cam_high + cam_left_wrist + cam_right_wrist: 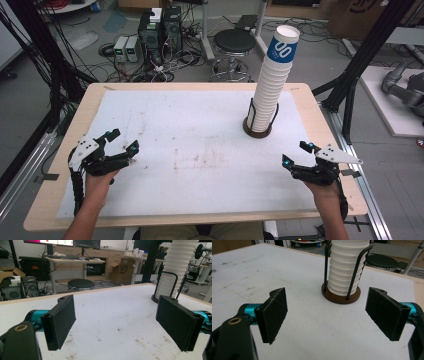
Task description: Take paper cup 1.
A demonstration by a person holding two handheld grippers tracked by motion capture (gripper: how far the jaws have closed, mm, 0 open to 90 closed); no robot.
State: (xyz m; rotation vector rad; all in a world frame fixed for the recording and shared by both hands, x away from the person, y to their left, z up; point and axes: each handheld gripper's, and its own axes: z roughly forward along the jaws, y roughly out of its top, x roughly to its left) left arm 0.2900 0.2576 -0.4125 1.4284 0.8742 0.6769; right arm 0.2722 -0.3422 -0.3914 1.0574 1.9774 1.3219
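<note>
left gripper view: fingers (60,322) of the left gripper (117,322) stand wide apart w/ nothing between them, just bare white counter (112,315) below. right gripper view: right gripper (329,315) is also spread wide & empty, its fingers (273,315) framing the cup stack (345,267) ahead, well apart from it. high view: left gripper (122,140) sits near the counter's front left, right gripper (298,154) near the front right, each in a hand (97,182) coming in from the bottom edge. cup stack (272,80) is tall, white, leaning a bit to the right, top cup w/ a blue band; it stands in a dark wire holder (258,128) w/ a round brown base on the far right part of the counter, beyond the right gripper. stool (234,42) & pc towers (160,30) on the floor behind.
</note>
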